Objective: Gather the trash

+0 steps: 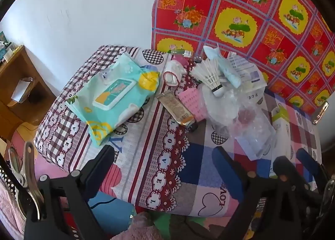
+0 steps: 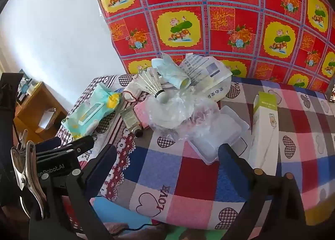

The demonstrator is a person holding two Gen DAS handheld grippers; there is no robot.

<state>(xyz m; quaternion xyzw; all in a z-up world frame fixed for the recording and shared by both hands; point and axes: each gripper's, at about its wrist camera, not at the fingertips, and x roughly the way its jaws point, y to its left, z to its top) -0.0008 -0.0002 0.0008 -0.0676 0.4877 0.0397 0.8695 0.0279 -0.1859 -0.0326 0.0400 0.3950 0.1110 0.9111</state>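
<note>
Two grippers hover wide open and empty over a patchwork table [image 2: 188, 179], the trash not yet touched. Litter sits heaped at the far side: crumpled plastic wrap [image 2: 178, 112], a shuttlecock [image 2: 153, 86] and printed paper [image 2: 206, 68], with a wipes pack [image 1: 111, 95] to the left. Collecting looks about to begin; the right gripper [image 2: 167, 156] likely needs to move forward and close on the wrap. Only the left gripper [image 1: 163, 156] view shows the tube [image 1: 178, 110] fully; the right view alone shows the whole white box [image 2: 263, 126].
</note>
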